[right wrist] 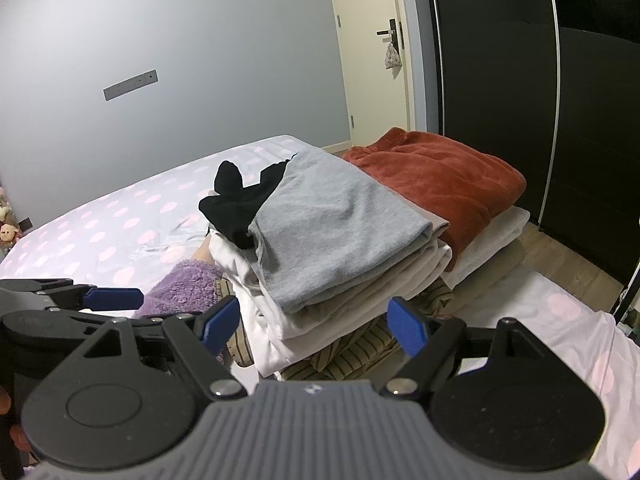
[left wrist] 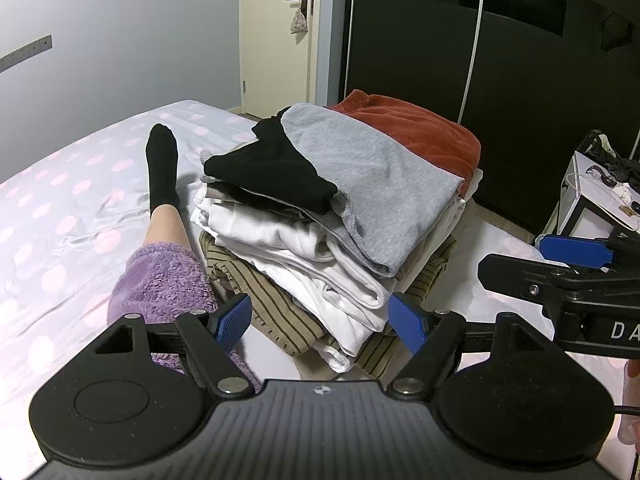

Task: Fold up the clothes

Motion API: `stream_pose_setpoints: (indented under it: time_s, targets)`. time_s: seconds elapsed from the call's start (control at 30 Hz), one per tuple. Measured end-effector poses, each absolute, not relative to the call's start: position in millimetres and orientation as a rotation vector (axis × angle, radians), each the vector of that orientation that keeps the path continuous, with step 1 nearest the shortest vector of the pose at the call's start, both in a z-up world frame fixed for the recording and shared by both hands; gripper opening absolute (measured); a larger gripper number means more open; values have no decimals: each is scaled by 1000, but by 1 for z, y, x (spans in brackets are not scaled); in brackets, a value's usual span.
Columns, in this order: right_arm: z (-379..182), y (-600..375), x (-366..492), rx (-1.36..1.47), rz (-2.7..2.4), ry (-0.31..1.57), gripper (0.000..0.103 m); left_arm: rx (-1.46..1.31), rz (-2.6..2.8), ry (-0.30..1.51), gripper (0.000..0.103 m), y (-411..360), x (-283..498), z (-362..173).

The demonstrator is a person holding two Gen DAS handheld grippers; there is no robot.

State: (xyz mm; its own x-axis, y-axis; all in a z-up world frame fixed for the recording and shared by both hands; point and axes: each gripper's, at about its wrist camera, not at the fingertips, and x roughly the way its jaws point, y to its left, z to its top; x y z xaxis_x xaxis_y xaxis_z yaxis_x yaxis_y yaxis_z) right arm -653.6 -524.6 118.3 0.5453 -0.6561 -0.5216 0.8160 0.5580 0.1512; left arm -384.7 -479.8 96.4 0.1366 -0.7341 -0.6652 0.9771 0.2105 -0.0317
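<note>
Here, the left gripper [left wrist: 320,322] and the right gripper [right wrist: 314,326] both stand spread wide and empty, just short of the pile of folded clothes [left wrist: 320,216] on the polka-dot bed [left wrist: 60,208]. A grey top [right wrist: 332,220] lies uppermost on the pile, a black garment [left wrist: 272,168] on its far-left part, and a rust fleece [right wrist: 440,176] behind it.

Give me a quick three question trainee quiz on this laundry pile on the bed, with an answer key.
1. True or false: the left gripper holds a garment.
2. Which garment on the pile is partly covered by the grey top? A rust fleece, B black garment, C striped garment.
3. What pattern is on the bedsheet?

Key: 1 false, its jaws stand open and empty. 2 B. 3 pink dots.
</note>
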Motion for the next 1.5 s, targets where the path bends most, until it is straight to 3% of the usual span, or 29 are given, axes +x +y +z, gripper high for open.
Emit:
stream_pose_setpoints:
  time_s: [1.5]
  targets:
    - [115,-524,-650,394,-893,443,85,486,-1318,623,74,-478,-386,100]
